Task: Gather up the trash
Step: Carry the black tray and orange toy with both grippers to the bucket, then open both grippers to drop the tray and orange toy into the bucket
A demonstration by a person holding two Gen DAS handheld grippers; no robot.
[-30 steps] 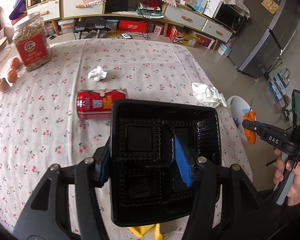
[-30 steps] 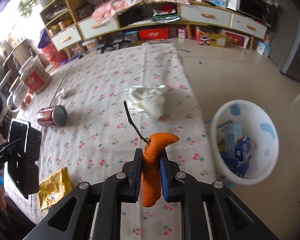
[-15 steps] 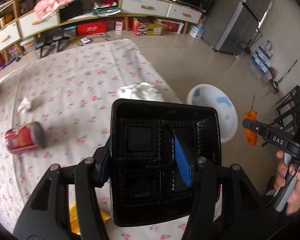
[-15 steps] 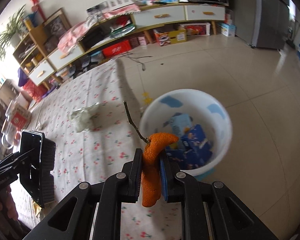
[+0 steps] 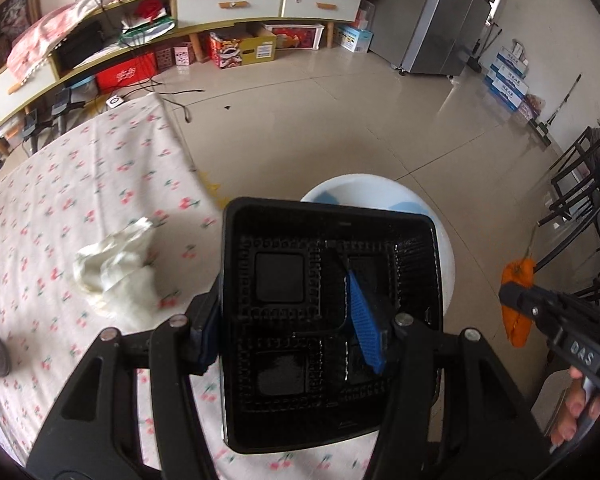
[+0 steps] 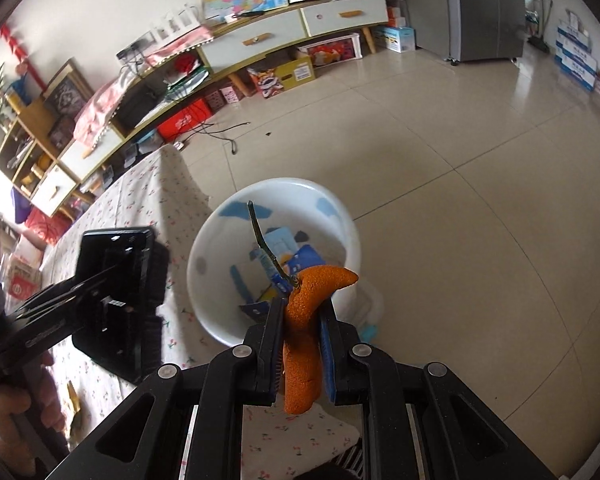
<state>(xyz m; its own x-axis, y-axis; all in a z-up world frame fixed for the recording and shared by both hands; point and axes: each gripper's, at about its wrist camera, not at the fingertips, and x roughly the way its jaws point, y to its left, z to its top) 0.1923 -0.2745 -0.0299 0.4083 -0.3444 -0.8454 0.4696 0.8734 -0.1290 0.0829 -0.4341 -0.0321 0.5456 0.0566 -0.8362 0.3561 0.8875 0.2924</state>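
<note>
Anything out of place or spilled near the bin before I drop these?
Nothing spilled. The crumpled white paper lies uncollected on the tablecloth. The black tray in the left gripper and orange peel in the right gripper sit firmly over the white bin.

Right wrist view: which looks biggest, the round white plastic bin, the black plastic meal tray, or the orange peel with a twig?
Largest to smallest as they appear:
1. Round white plastic bin
2. Black plastic meal tray, only a little smaller
3. Orange peel with a twig

The peel sits closest to the camera, so its true size is likely smaller than it looks.
</note>
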